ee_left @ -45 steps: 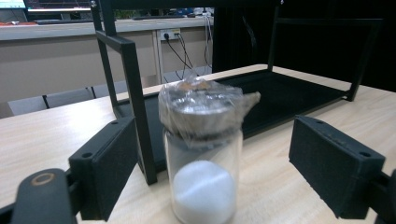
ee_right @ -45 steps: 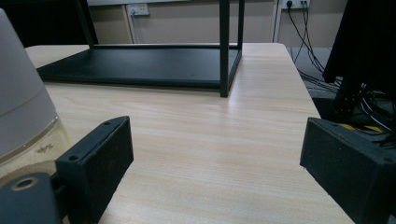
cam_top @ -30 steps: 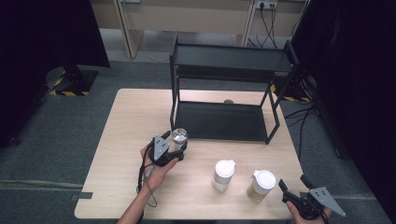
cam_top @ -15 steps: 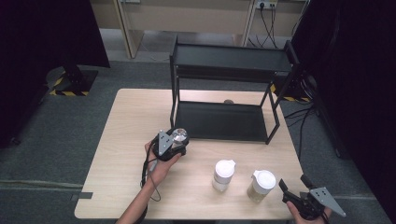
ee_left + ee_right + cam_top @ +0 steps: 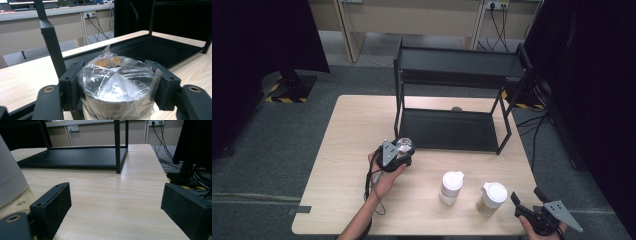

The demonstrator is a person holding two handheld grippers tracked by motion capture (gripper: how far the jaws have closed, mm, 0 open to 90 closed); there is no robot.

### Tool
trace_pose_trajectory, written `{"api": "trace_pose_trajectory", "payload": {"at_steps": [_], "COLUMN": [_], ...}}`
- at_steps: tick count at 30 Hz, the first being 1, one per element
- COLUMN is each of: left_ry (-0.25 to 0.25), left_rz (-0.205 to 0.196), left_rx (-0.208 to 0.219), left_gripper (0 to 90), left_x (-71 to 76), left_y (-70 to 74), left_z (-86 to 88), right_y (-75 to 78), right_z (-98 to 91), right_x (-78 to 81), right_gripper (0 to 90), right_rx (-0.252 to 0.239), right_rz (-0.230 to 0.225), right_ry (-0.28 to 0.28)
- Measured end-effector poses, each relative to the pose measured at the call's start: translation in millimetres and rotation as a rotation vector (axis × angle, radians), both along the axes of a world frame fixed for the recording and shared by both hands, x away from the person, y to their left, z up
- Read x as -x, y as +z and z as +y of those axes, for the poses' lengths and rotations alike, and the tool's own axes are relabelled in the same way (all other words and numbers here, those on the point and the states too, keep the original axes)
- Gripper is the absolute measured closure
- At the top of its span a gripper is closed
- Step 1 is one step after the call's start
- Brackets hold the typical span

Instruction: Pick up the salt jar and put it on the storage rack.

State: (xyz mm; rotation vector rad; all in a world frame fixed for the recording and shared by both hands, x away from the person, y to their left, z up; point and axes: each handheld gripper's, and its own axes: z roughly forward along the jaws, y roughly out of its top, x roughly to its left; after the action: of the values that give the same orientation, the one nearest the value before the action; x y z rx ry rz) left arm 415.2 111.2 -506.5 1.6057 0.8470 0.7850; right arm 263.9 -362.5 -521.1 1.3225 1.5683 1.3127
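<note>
My left gripper (image 5: 401, 153) is shut on a round jar (image 5: 405, 146) covered with crinkled clear film, just off the front left post of the black shelf rack (image 5: 451, 131). In the left gripper view both jaws press the jar (image 5: 117, 82) at its sides, with the rack's lower shelf (image 5: 155, 48) right behind it. I cannot tell whether the jar rests on the table. My right gripper (image 5: 526, 206) is open at the table's front right corner, with bare wood between its jaws (image 5: 117, 202).
Two white-lidded jars (image 5: 451, 187) (image 5: 491, 199) stand near the front edge, left of my right gripper; one of them (image 5: 10, 182) shows at the left edge of the right gripper view. A small object (image 5: 456, 108) lies behind the rack. The wooden table (image 5: 352, 130) is bare at its left.
The left hand has turned its gripper a little with the jar in it and barely shifted. The right gripper has stayed where it was.
</note>
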Motion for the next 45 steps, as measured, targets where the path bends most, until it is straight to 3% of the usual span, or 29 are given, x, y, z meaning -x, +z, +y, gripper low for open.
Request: {"api": "trace_pose_trajectory", "payload": {"at_steps": [6, 11, 24, 45], "left_ry": [-0.002, -0.007, -0.011, -0.017], "left_rz": [-0.014, -0.037, -0.067, -0.062], "left_rx": [0.011, 0.026, 0.037, 0.037], "left_gripper": [34.8, 34.8, 34.8, 35.0], "left_x": [5.3, 8.4, 0.8, -22.2], "left_y": [6.9, 24.2, 56.3, 73.2], "left_z": [-0.6, -1.8, -9.0, -33.0], "right_y": [0.0, 0.0, -0.1, -0.2], "right_z": [-0.2, -0.3, -0.5, -0.1], "right_x": [0.0, 0.1, 0.4, 0.5], "right_gripper": [9.5, 9.5, 9.5, 9.5], "right_rx": [-0.002, -0.004, -0.009, -0.008], "right_rz": [0.000, 0.000, -0.003, -0.004], "right_ry": [0.000, -0.002, -0.003, 0.000]}}
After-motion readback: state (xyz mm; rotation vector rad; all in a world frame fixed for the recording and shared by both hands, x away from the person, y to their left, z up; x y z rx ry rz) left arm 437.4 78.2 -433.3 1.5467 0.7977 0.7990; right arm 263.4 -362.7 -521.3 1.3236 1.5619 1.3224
